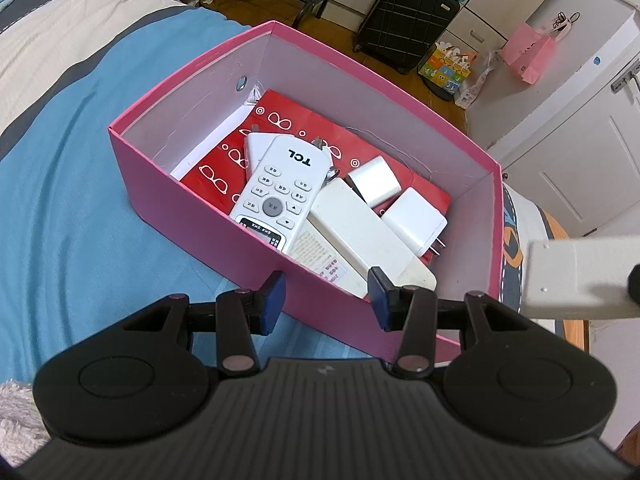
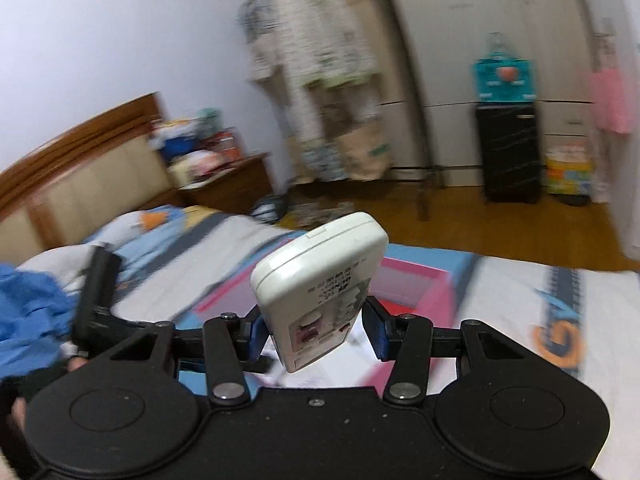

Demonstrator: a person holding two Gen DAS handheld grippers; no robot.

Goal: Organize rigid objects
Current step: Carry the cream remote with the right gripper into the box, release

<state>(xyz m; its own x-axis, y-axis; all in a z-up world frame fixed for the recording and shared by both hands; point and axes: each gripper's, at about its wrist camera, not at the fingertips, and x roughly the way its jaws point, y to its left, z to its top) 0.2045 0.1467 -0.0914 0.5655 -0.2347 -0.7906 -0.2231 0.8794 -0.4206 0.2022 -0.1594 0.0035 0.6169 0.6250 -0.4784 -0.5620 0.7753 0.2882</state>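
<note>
A pink box point(image 1: 192, 184) stands on the bed, lined with red paper point(image 1: 216, 164). Inside lie a white TCL remote point(image 1: 280, 184), a long cream remote point(image 1: 360, 236) and two white chargers point(image 1: 374, 184) point(image 1: 414, 216). My left gripper point(image 1: 327, 300) hovers at the box's near wall, jaws apart, gripping nothing. My right gripper point(image 2: 316, 334) is shut on a white remote point(image 2: 320, 280), held upright above the bed with the pink box point(image 2: 416, 280) just beyond it. That remote point(image 1: 580, 276) reaches into the left wrist view from the right.
The bed has a blue and cream cover point(image 1: 72, 200). On the wooden floor beyond it stand a black suitcase point(image 1: 408, 16), a clothes rack point(image 2: 320, 92) and bags. White wardrobe doors point(image 1: 568, 152) stand at the right. The right wrist view is motion-blurred.
</note>
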